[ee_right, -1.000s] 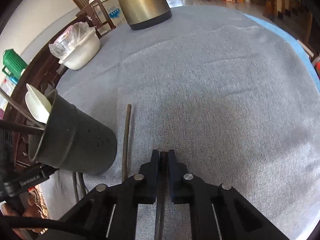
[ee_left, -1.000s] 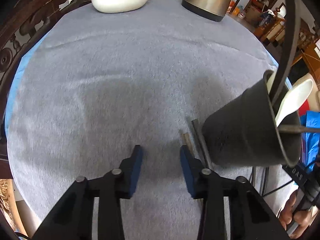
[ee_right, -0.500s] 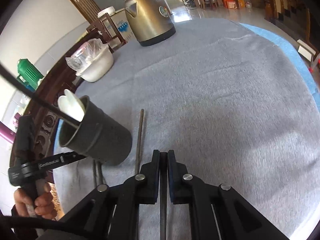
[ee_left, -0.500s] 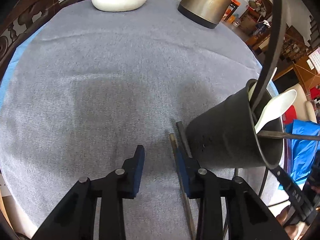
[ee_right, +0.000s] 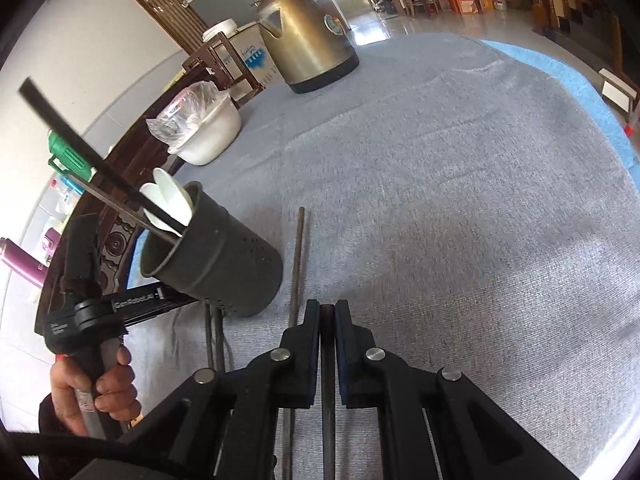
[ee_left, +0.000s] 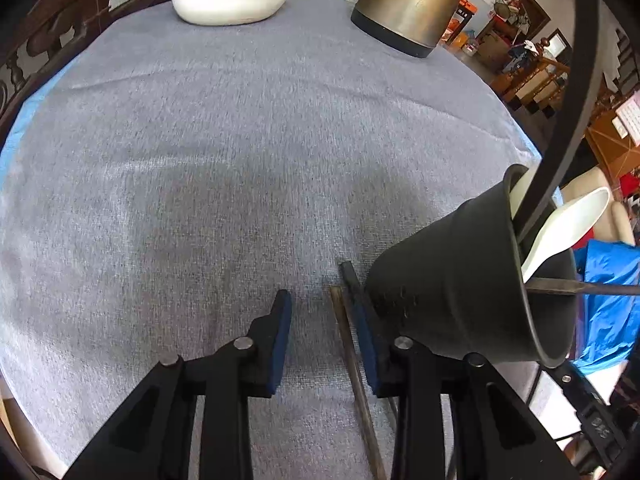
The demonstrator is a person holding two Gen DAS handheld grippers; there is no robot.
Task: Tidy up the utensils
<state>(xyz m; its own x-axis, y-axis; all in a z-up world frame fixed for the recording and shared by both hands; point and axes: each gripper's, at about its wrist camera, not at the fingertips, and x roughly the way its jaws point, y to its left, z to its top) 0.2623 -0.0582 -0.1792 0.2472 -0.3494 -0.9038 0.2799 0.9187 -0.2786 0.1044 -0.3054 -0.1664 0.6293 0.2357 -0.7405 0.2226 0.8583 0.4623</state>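
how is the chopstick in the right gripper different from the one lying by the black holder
The held chopstick is clamped between the right gripper pads, off the cloth; the loose chopstick lies flat on the grey cloth beside the holder, ungripped. Both are thin, dark and straight.

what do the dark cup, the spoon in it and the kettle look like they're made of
Dark cup: probably matte metal or hard plastic; thin rim, small punched holes in the wall, dull sheen. Spoon: glossy white, thick, scoop-shaped, so ceramic or melamine. Kettle: brushed bronze-toned metal, likely stainless steel, with streaky reflections above a black base.
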